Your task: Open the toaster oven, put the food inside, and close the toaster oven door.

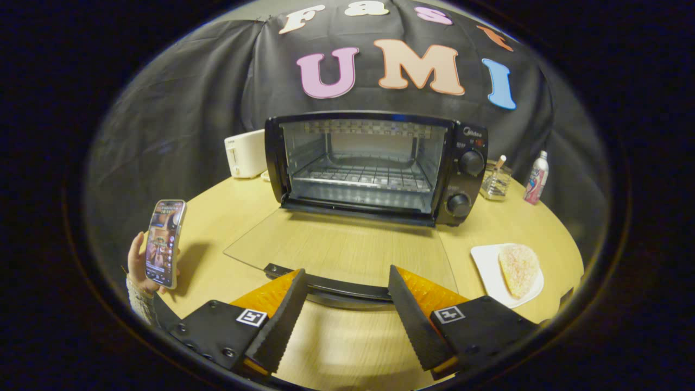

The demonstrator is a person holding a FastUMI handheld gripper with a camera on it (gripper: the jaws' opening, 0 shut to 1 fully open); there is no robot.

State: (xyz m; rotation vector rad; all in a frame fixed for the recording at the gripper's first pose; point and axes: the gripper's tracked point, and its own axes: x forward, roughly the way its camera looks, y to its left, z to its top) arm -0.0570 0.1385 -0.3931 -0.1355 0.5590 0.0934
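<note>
Oven (374,163) sits mid-table, door (342,247) fully down and flat on the table (217,217); its handle (347,288) lies just ahead of the fingertips. Cavity holds a wire rack (358,176), nothing on it. "Midea" reads on the panel above the two knobs (471,162); smaller panel print too small to read. Gripper (347,285) fingers spread wide, gripping nothing, door handle showing in the gap between the tips. Food: one flat, pale, sugary-looking piece (519,269) on a white plate (486,266), right of the door, near the right finger. Behind the oven: white toaster (245,153) to the left; to the right a clear holder (495,182) with a stick in it and a bottle (536,178), label unreadable. At left a hand (138,266) holds up a phone (165,243).
</note>
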